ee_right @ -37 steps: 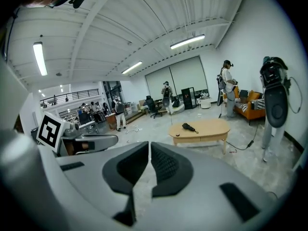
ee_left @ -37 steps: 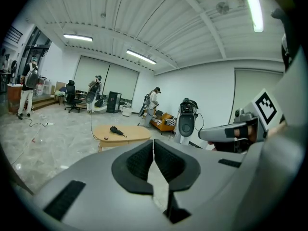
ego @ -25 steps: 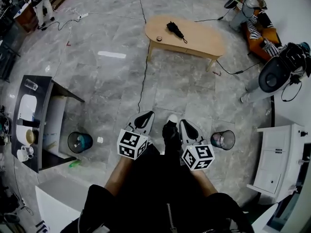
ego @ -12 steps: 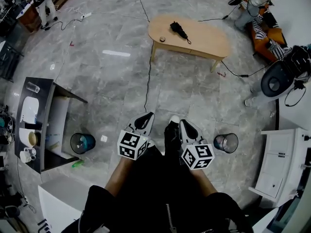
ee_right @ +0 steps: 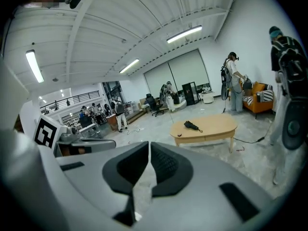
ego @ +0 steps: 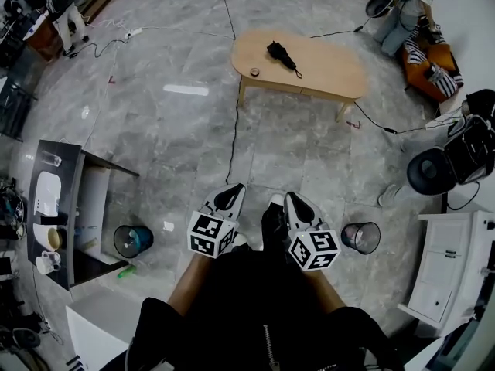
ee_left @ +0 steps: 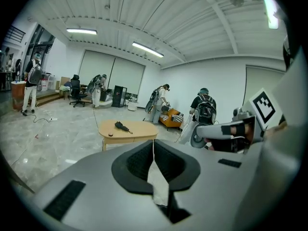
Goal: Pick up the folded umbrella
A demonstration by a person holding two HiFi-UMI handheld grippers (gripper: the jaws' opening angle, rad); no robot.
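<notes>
Both claws are clenched on nothing: the left gripper (ego: 230,195) and the right gripper (ego: 297,202) sit side by side just ahead of the person's body, and each gripper view shows its own jaws pressed together with only air between them. Well apart from them, at 12 o'clock across the grey floor (ego: 170,130), stands the oval wooden table (ego: 332,66). The folded umbrella (ego: 279,51) lies flat on the table's left half. In the head view its long axis runs from about 11 o'clock to 5 o'clock, with a thin strap trailing off the 5 o'clock end. From the left gripper it lies between 12 and 1 o'clock, and from the right gripper almost dead on 12, so the right looks slightly nearer, though most of the gap is floor to be walked. A small round thing (ego: 254,72) sits at 8 o'clock of the umbrella, near the table's edge. Only the head view gives the umbrella's slant and the cable (ego: 235,114) lying along the way to the table; the gripper views show the umbrella low and side-on
</notes>
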